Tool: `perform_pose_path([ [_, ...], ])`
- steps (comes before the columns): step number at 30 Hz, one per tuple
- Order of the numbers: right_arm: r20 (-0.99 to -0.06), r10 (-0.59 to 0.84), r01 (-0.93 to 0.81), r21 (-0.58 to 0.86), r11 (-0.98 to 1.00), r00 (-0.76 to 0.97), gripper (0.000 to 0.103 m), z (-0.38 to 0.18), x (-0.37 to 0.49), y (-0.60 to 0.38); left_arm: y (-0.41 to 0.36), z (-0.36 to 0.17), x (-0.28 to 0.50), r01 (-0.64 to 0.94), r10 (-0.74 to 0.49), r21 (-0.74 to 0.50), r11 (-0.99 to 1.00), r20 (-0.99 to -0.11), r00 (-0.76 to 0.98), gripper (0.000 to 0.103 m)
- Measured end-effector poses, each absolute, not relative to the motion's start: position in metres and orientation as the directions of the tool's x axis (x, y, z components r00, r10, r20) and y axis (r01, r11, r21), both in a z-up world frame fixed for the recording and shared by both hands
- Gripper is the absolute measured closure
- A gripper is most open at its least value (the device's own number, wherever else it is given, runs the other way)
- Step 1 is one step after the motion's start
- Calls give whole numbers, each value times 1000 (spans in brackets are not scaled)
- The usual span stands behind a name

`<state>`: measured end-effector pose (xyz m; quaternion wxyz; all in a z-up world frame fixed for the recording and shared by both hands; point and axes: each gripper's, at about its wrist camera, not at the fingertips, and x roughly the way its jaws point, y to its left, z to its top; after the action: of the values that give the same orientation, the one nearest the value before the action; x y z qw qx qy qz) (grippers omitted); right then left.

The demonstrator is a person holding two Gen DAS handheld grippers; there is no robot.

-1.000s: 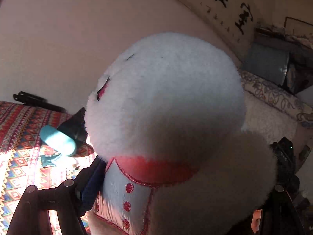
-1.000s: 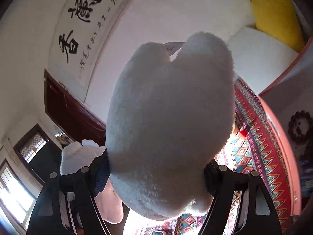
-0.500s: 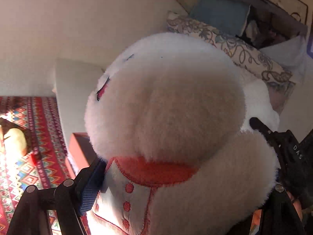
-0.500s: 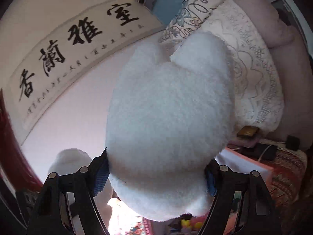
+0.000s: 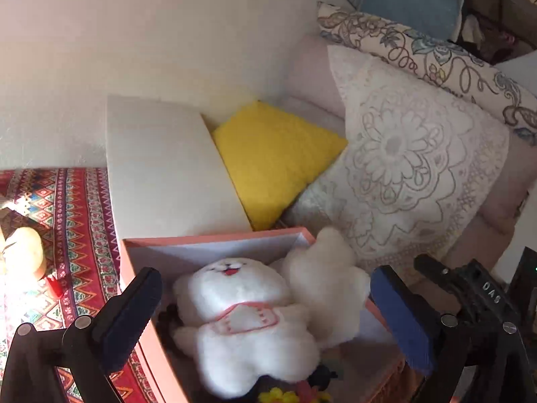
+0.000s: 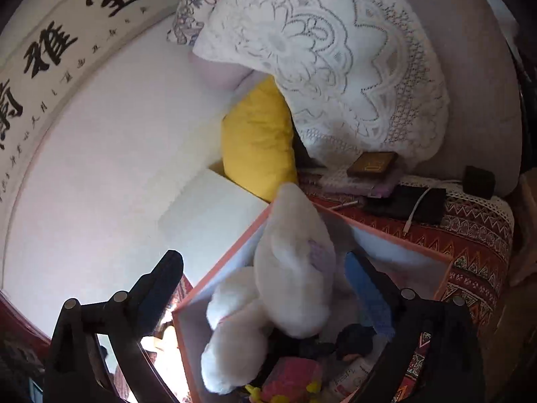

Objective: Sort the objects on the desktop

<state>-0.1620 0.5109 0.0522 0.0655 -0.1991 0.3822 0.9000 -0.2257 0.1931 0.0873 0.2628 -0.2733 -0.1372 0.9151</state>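
Both tools stood wide open and held nothing: the left tool (image 5: 265,305) and the right tool (image 6: 265,288) each hung above the pink box (image 5: 214,239). The white plush toy (image 5: 241,322) lay on its back inside that box, tail against the far wall, beside a yellow cushion (image 5: 272,154) and a lace pillow (image 5: 402,168).

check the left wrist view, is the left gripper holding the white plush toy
No, the left gripper is open, its fingers spread apart, and the white plush toy lies below in the pink box.
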Motion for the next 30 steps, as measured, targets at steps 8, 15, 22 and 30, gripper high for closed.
perform_pose_path([
  [8, -363, -83, -193, 660, -726, -928, 2, 65, -168, 463, 141, 75, -213, -334, 504, -402, -853, -468, -726, 1],
  [15, -356, -172, -86, 606, -791, -919, 1, 76, -182, 386, 67, 70, -199, -226, 412, -395, -890, -489, -769, 1],
  [22, -377, -266, 49, 497, -866, -887, 1, 81, -197, 285, -24, 45, -194, -56, 278, -394, -917, -534, -799, 1],
  [30, -562, -322, 173, 303, -937, -762, 1, 14, -246, 159, -120, -37, -213, 199, 139, -395, -897, -680, -720, 1],
])
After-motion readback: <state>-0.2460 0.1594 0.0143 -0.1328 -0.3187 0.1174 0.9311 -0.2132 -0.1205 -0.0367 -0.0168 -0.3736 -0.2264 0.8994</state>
